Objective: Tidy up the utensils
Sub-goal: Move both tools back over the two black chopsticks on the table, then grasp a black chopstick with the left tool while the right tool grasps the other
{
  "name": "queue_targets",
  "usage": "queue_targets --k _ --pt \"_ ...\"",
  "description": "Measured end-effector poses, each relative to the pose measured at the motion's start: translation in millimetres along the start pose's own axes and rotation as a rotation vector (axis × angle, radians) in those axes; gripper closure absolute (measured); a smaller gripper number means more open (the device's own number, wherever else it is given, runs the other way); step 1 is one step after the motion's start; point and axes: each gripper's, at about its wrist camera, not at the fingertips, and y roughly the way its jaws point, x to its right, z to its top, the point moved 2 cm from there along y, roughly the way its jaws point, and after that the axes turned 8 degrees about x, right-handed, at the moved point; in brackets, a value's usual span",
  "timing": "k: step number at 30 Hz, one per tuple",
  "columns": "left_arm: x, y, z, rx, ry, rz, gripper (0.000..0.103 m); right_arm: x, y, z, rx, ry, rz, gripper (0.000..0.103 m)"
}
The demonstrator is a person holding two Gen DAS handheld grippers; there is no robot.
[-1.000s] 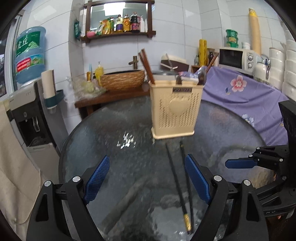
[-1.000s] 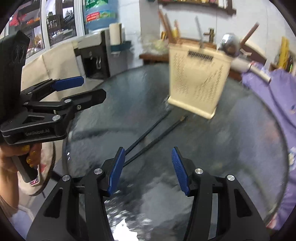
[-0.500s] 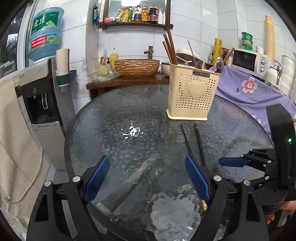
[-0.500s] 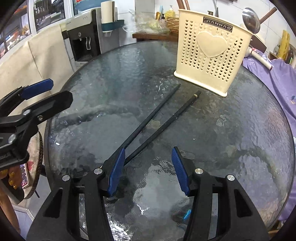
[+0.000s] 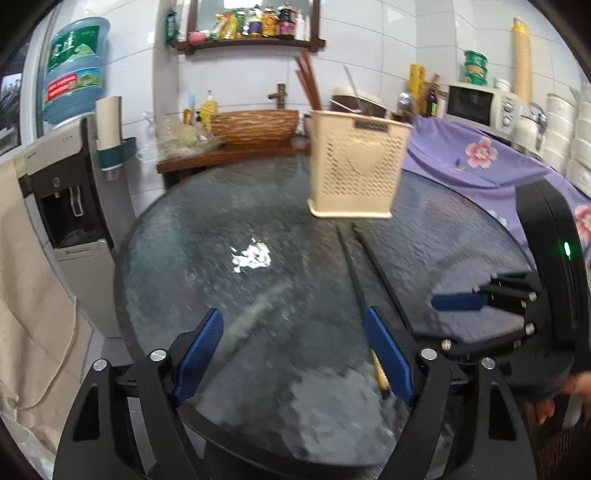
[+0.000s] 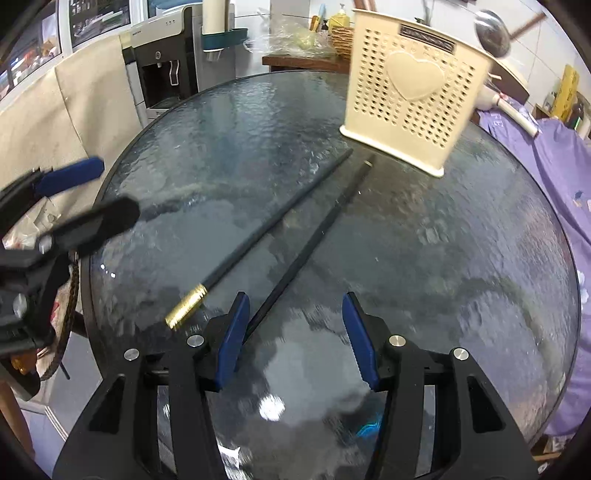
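The cream utensil holder (image 6: 413,96) stands upright on the round glass table (image 6: 461,258), toward its far side. It has a perforated wall, a raised heart, and a dark label strip at the rim; the lettering on that strip is blurred and cannot be read in either view. Wooden chopsticks (image 5: 308,83) and a metal ladle (image 6: 493,33) project from its top.

Two black chopsticks lie flat on the glass, near each other but not touching along the visible length. Their far tips rest just beside the holder's base. The left chopstick (image 6: 277,225) ends in a gold ribbed cap. The right chopstick (image 6: 314,240) runs behind the right gripper's left finger, so its near end is hidden.

The right gripper (image 6: 295,336) is released, jaws spread, nothing between the pads. The left gripper (image 5: 295,354) is likewise released and empty; in its own view the gold cap sits just behind its right finger.

The table's near rim (image 5: 258,443) lies directly below both grippers. Bare glass extends left of the chopsticks and right toward the purple floral cloth (image 5: 480,158).

The water bottle (image 5: 74,70) on the dispenser (image 5: 62,206) carries a green label with characters too blurred to read. Motion blur softens the whole left view. The microwave (image 5: 480,105) stands at the back right.
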Motion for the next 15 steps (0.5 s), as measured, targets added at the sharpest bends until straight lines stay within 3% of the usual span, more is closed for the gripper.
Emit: queue_targets --k 15 --pt "48 6 -32 -0.111 0.104 -0.092 0.06 18 -21 -23 -0.02 0.031 0.01 0.05"
